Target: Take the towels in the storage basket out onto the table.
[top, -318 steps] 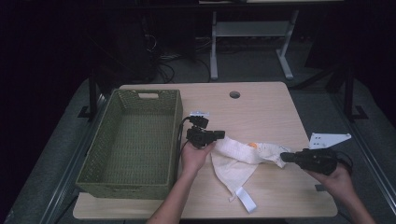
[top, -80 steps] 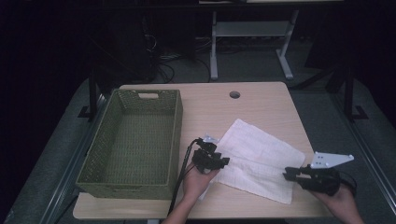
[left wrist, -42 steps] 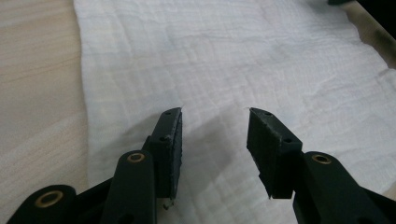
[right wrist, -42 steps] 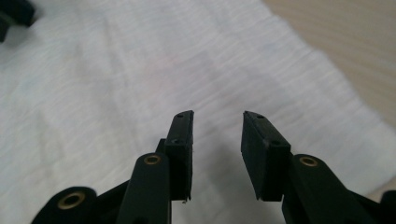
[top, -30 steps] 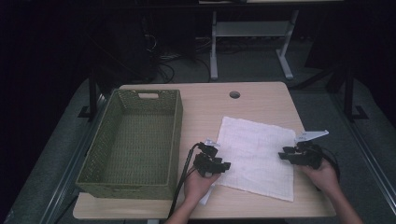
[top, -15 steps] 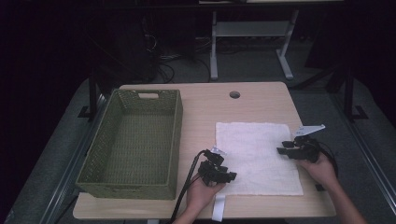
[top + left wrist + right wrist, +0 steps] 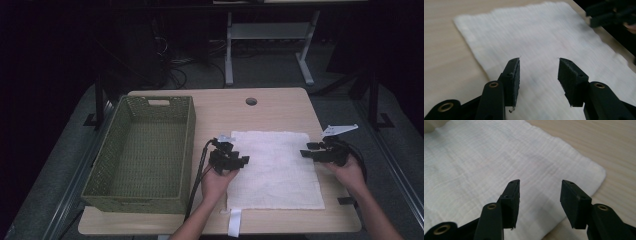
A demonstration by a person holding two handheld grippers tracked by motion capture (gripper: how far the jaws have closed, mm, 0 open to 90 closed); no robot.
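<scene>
Lying flat on the worktop in the high view, a white cloth spreads as a near-square over the right half, its near edge close to the worktop's front edge; a white strap pokes out at the cloth's near left corner and hangs over the front edge; the left gripper sits over the cloth's left edge, the right gripper over its right edge, both with jaws parted and nothing in them; both jaw pairs have just been opening; a green woven basket stands along the worktop's left side, well apart from the cloth; a round hole near the back edge; left gripper view: left gripper released, jaws apart above the cloth, no fabric between the pads; bare wood to the left of the cloth; the right gripper shows blurred at the cloth's far side; right gripper view: right gripper released too, jaws spread over a rounded corner of the cloth, not pinching it; bare worktop beyond the corner.
</scene>
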